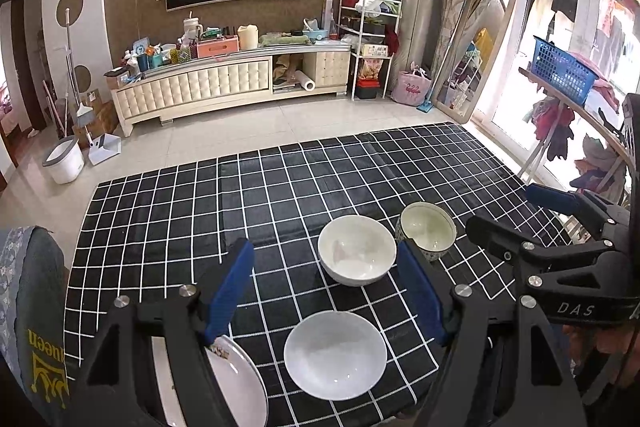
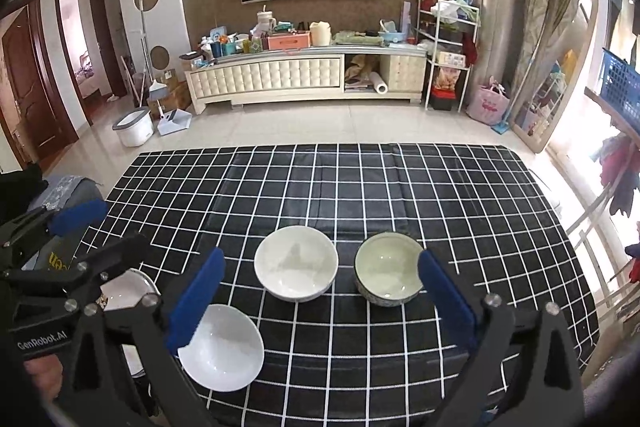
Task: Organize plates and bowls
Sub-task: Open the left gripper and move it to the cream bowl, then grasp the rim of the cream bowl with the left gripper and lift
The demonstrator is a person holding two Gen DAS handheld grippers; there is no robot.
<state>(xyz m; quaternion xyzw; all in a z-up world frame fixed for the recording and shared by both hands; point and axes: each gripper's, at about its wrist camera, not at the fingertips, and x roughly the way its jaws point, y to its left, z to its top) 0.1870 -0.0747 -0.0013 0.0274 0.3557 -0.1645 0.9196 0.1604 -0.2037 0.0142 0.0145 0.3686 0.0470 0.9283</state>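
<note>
On the black checked tablecloth (image 1: 280,195) stand three bowls: a white bowl (image 1: 335,354) nearest me, a deeper white bowl (image 1: 357,250) behind it, and a patterned bowl with a pale green inside (image 1: 426,230) to the right. A white plate (image 1: 236,383) lies at the near left, partly hidden by my left finger. My left gripper (image 1: 326,291) is open and empty above the bowls. In the right wrist view my right gripper (image 2: 320,291) is open and empty over the near white bowl (image 2: 221,347), the deeper bowl (image 2: 296,269) and the green bowl (image 2: 389,269). The plate (image 2: 124,291) sits under the left gripper there.
The tablecloth's front edge runs just below the near bowl (image 2: 360,403). A chair back with a grey cloth (image 1: 32,307) stands at the table's left. Beyond the table are tiled floor, a TV cabinet (image 1: 224,83) and a mirror (image 1: 476,39) by the window.
</note>
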